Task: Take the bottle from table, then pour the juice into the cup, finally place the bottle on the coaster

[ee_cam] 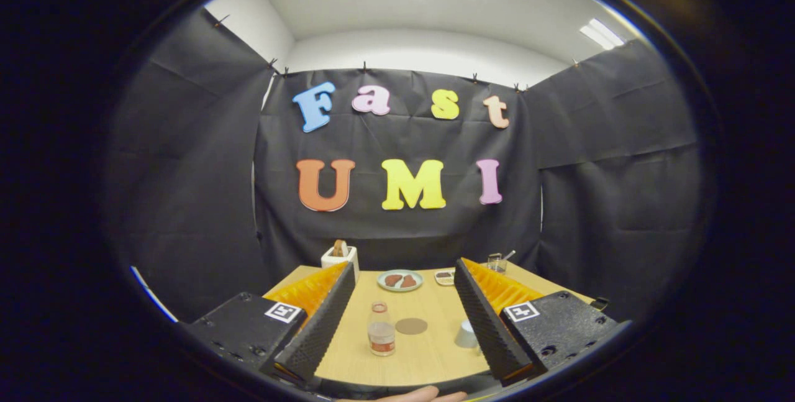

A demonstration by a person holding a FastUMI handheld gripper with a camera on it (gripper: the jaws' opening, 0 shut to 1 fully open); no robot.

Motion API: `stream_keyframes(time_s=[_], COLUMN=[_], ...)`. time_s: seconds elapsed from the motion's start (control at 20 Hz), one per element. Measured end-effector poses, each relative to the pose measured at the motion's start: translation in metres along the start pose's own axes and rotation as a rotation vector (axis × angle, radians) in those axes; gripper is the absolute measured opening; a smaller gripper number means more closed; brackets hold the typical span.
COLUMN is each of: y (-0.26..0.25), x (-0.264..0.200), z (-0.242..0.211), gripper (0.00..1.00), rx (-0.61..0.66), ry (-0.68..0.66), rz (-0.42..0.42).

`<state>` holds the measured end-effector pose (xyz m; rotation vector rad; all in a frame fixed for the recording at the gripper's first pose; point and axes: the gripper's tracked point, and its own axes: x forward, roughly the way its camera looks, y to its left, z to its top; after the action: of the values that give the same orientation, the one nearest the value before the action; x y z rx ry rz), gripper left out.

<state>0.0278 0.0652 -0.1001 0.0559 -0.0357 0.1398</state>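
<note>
your gripper (397, 302) hangs above the wooden table (428, 352) low in the frame, fingers spread wide apart and holding nothing. between them, lower centre, the small juice bottle (381, 330) stands upright on the table. just right of it and a little farther lies the round brown coaster (411, 326). the pale cup (467, 334) sits beside your right finger. beyond, a plate of food (400, 280) at centre, a white toaster (340, 255) to its left and a glass container (495, 262) to its right.
</note>
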Motion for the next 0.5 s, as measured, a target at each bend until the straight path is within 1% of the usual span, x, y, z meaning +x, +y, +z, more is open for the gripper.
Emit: stream_keyframes(time_s=[0.15,0.3,0.5], y=[0.010,0.018,0.020], x=[0.016,0.033,0.066], z=[-0.029,-0.070,-0.133], gripper=[1.00,1.00,1.00], rx=[0.028,0.025,-0.036], ry=[-0.015,-0.016,0.017], rz=[0.030,0.051,0.049])
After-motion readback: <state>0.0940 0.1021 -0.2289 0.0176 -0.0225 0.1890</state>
